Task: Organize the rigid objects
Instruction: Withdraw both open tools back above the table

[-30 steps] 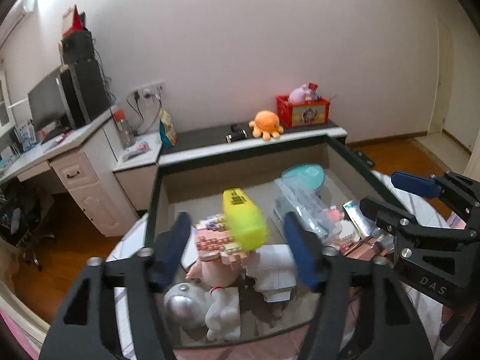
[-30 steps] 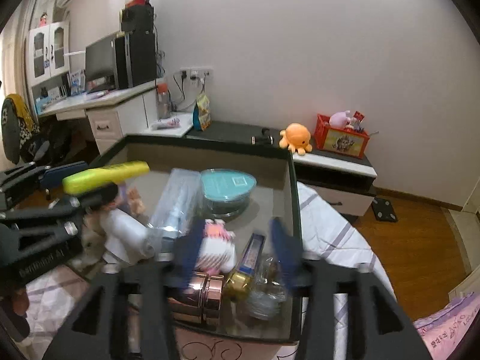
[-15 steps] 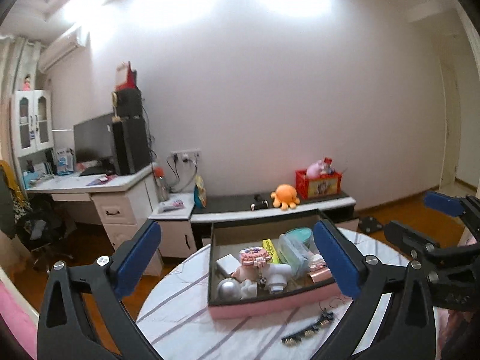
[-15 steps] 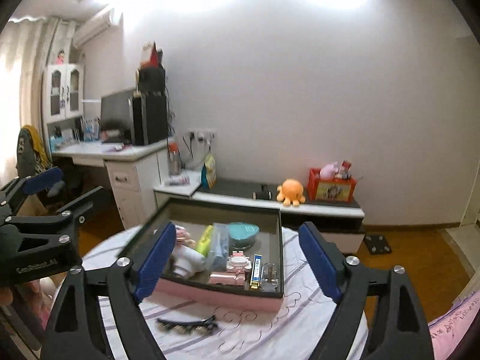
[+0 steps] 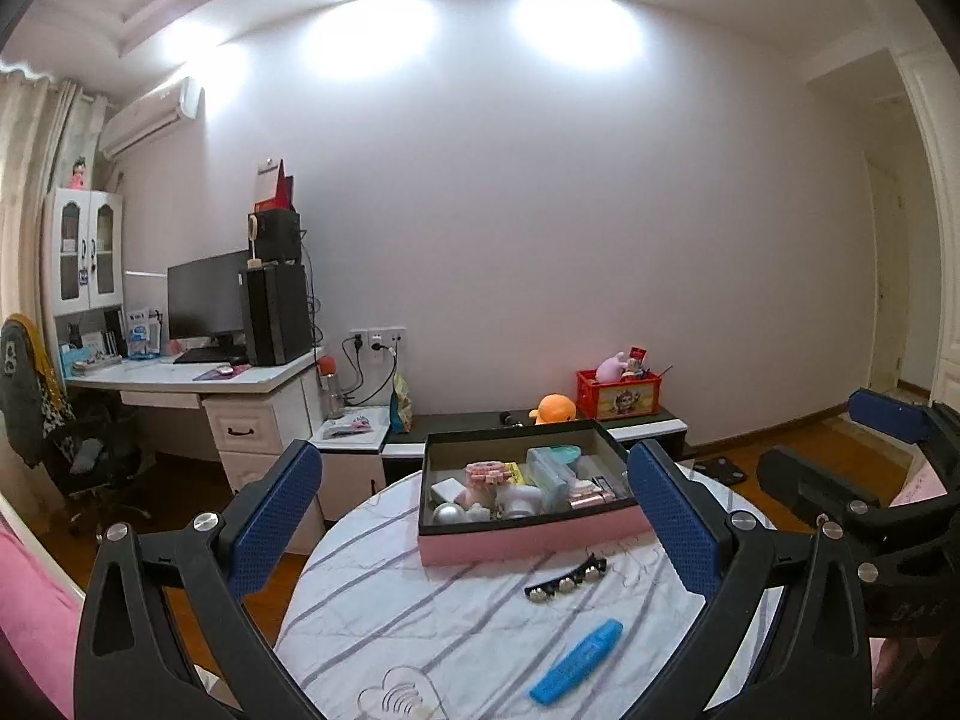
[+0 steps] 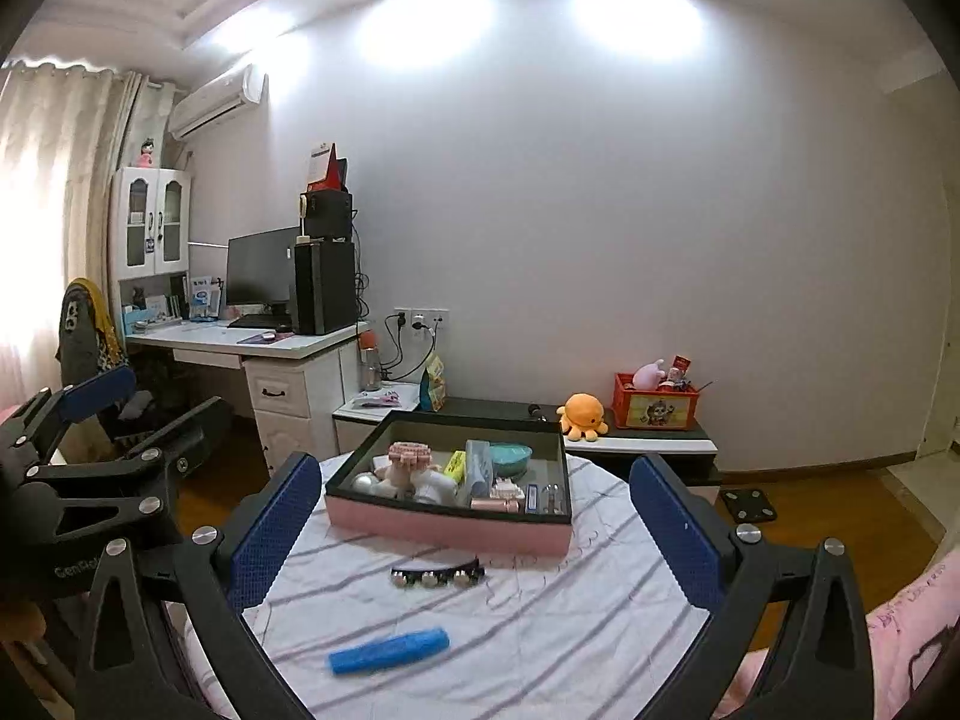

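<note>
A pink box (image 5: pixel 522 540) with a dark inside stands at the far side of the round striped table (image 5: pixel 420 612) and holds several small items, among them a yellow highlighter (image 6: pixel 456 465). In front of the box (image 6: pixel 444 525) lie a black beaded hair clip (image 5: pixel 567 582) (image 6: pixel 435 577) and, nearer to me, a blue marker (image 5: pixel 576 654) (image 6: pixel 390 651). My left gripper (image 5: pixel 471 480) is open and empty, held back from the table. My right gripper (image 6: pixel 477 480) is still opening, with nothing between its fingers. Each shows at the edge of the other's view (image 5: pixel 840 450) (image 6: pixel 150 414).
Behind the table runs a low cabinet (image 6: pixel 654 441) with an orange plush octopus (image 6: pixel 579 414) and a red crate (image 6: pixel 657 408). A white desk (image 5: pixel 198 384) with a monitor stands at the left, with a chair (image 5: pixel 36 396) beside it. Pink bedding (image 6: pixel 900 630) lies at the near right.
Both grippers have drawn back and up from over the box and spread wide. The yellow highlighter, between the left fingers a second ago, now lies in the box. The clip and marker came into view.
</note>
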`<action>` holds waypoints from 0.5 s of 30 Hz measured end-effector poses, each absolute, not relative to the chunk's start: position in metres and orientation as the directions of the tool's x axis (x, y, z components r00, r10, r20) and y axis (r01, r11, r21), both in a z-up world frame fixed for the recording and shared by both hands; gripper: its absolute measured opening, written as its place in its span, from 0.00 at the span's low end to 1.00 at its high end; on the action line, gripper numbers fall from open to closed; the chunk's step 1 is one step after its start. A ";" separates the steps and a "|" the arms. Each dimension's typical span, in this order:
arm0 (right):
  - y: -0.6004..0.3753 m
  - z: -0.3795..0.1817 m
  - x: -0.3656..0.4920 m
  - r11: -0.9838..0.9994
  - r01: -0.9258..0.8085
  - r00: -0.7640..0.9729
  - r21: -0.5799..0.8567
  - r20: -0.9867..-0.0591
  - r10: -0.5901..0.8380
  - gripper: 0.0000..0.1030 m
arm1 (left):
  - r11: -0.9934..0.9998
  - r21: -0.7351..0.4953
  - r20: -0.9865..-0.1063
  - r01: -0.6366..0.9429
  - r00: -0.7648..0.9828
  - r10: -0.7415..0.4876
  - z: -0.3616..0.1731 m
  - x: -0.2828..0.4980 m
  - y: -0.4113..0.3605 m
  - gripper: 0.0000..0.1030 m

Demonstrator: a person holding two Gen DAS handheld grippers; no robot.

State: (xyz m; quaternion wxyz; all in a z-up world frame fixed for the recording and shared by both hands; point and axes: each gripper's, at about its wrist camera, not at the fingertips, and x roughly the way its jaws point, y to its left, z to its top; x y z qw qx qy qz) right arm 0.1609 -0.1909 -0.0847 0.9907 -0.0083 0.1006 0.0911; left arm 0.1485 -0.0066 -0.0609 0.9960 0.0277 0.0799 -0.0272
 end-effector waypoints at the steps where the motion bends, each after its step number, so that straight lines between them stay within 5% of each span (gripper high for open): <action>1: -0.191 -0.086 0.157 0.984 -0.180 0.963 0.002 -0.203 0.177 1.00 | 0.997 0.055 -0.158 0.059 0.986 -0.050 -0.061 0.145 -0.008 1.00; 15: -0.194 -0.088 0.122 0.986 -0.166 0.972 0.009 -0.169 0.165 1.00 | 0.997 0.065 -0.121 0.041 0.992 -0.033 -0.060 0.113 -0.014 1.00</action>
